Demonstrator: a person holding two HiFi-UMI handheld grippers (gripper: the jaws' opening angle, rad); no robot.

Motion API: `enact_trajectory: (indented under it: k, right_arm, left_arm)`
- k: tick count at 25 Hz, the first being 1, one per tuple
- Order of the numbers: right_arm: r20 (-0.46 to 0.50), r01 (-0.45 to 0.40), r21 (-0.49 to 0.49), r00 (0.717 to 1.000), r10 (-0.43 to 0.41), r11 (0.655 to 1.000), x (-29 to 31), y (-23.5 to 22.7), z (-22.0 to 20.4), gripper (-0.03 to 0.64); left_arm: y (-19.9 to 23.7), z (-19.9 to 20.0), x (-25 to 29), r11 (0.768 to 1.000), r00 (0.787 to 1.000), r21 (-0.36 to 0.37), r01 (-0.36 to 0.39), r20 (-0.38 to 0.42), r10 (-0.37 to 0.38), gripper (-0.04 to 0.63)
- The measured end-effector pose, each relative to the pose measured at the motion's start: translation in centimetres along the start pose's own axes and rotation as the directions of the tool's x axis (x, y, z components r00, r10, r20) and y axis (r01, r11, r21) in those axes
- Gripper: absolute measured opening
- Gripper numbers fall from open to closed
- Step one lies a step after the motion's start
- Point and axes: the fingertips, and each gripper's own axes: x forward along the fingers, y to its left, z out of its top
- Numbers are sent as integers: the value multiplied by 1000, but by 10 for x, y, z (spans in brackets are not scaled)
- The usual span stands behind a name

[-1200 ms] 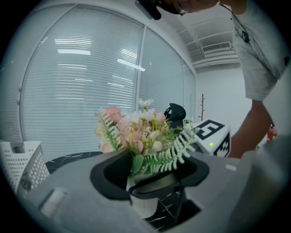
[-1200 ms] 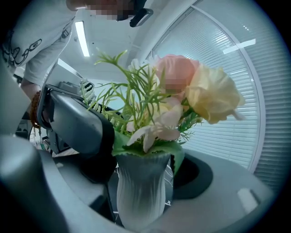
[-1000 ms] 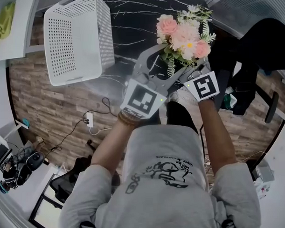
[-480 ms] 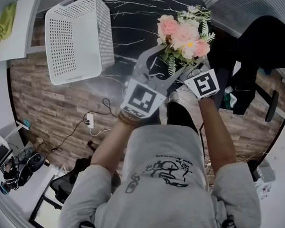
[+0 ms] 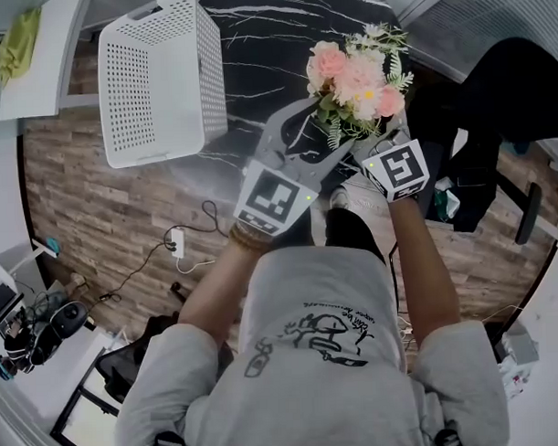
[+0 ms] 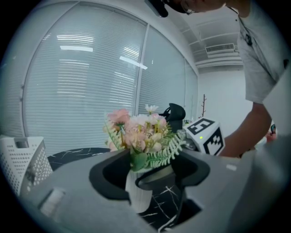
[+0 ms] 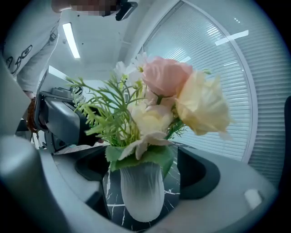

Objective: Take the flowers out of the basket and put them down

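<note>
- My right claw has just been opening. Its jaws now stand wide, with a gap on each side of the vase between them, so it grips nothing.
- My left claw is only partway open. The same vase sits in its gap, and the dark pads look pressed against both sides of it.
- The vase is white and matte, with fine upright ribs, and swells a little above a rounded foot. It stands upright on the worktop.
- The flowers rise from its mouth: soft pink and cream fabric-like roses, small white blooms, broad flat leaves and feathery green fern sprigs that spill over the rim toward both claws.
- The worktop is glossy black stone veined with thin white lines.
- The basket lies at 10 o'clock from the vase, well apart from it. It is a boxy white plastic one with rounded corners and walls full of small holes.
- Bare stone lies open between the basket and the vase, from 9 to 11 o'clock.
- The near edge of the worktop runs close by at 6 o'clock, with the wood-plank floor below it.
- At 3 o'clock a dark draped shape stands near.
</note>
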Motion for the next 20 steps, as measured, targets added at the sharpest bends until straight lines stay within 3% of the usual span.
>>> enact_trajectory:
  k: [13, 20]
  right_arm:
    - [-119, 11, 65, 993, -3, 998, -52, 15, 19, 468]
    - [-119, 59, 109, 992, -46, 992, -90, 15, 52, 402]
  left_arm:
    - [-10, 20, -31, 997, 1000, -78, -16, 11, 17, 290]
    - [-17, 41, -55, 994, 999, -104, -27, 34, 31, 288]
